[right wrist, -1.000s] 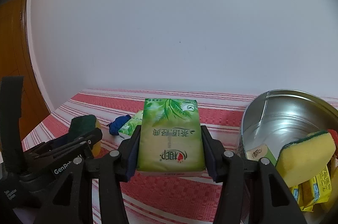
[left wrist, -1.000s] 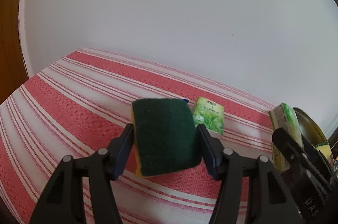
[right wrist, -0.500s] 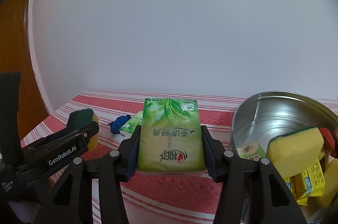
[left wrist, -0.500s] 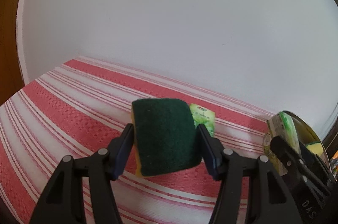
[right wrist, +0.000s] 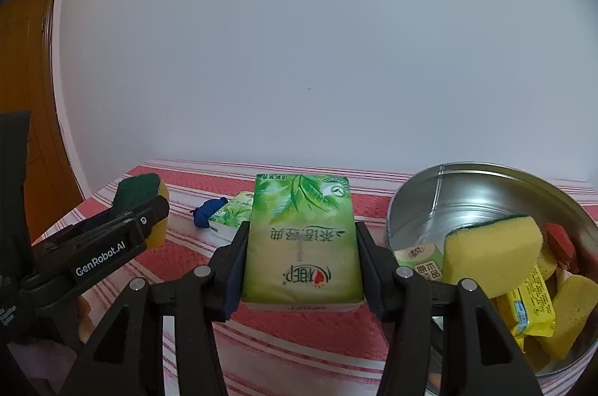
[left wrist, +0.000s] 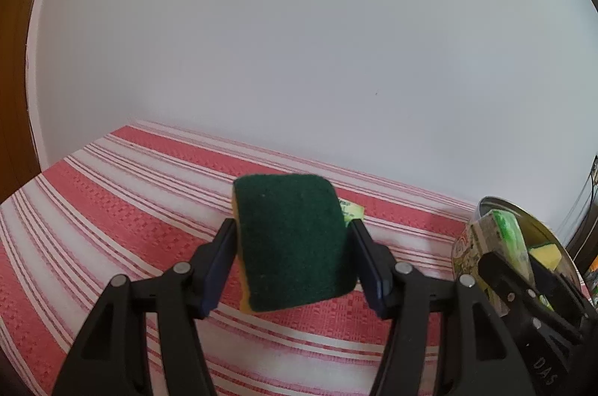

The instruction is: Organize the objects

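My left gripper (left wrist: pixel 293 246) is shut on a green-and-yellow sponge (left wrist: pixel 293 239), held above the striped cloth; it also shows at the left of the right wrist view (right wrist: pixel 140 194). My right gripper (right wrist: pixel 301 254) is shut on a green tissue pack (right wrist: pixel 302 246), held just left of a round metal tin (right wrist: pixel 448 186). The tin holds a yellow sponge (right wrist: pixel 493 254), yellow packets (right wrist: pixel 530 306) and a small green pack (right wrist: pixel 420 259). In the left wrist view the tin (left wrist: pixel 489 205) is at the far right.
A red-and-white striped cloth (left wrist: pixel 112 201) covers the table against a white wall. Another green tissue pack (right wrist: pixel 231 213) and a small blue object (right wrist: pixel 207 211) lie on the cloth behind my right gripper. A wooden door (right wrist: pixel 26 97) is at the left.
Both grippers have moved right towards the tin with their loads. The tin looks nearer in the right wrist view, and the loose tissue pack is now mostly hidden behind the sponge in the left view.
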Tool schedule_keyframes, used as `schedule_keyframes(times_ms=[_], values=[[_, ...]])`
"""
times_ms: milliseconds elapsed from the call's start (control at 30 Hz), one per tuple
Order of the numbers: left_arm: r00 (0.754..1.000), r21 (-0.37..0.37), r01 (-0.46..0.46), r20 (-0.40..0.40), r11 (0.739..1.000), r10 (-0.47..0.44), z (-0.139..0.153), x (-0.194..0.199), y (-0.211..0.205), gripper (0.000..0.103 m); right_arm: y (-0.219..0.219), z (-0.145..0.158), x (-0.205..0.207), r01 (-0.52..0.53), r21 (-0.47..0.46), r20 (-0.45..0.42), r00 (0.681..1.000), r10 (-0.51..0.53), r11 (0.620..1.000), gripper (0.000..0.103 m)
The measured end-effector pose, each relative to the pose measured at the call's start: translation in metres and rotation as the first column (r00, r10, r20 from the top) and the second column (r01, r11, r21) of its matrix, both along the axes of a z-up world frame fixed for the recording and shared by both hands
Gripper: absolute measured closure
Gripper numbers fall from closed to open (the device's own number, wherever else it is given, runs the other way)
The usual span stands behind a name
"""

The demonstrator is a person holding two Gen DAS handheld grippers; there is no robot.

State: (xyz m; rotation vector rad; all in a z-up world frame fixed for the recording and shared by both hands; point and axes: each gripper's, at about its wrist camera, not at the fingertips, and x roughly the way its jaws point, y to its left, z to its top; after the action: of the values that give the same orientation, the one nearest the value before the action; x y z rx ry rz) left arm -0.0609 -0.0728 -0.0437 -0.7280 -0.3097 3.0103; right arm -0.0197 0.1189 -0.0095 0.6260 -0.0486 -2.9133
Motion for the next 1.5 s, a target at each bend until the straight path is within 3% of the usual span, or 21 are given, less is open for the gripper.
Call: schedule_keyframes(times_ms=[533, 1500], values=[[0.999, -0.035, -0.004, -0.042, 0.999, 0.003, -0.001, 0.017, 0.006, 0.043, 0.026, 0.006, 0.034, 0.020, 0.053, -0.063, 0.998, -0.016, 0.998, 0.048], [0.994, -0.053, 0.096, -0.039, 0.994, -0.098, -0.004, 0.024, 0.045, 0.043, 0.069, 0.011, 0.068, 0.065, 0.064, -0.105, 0.993, -0.058, 0.996, 0.048]])
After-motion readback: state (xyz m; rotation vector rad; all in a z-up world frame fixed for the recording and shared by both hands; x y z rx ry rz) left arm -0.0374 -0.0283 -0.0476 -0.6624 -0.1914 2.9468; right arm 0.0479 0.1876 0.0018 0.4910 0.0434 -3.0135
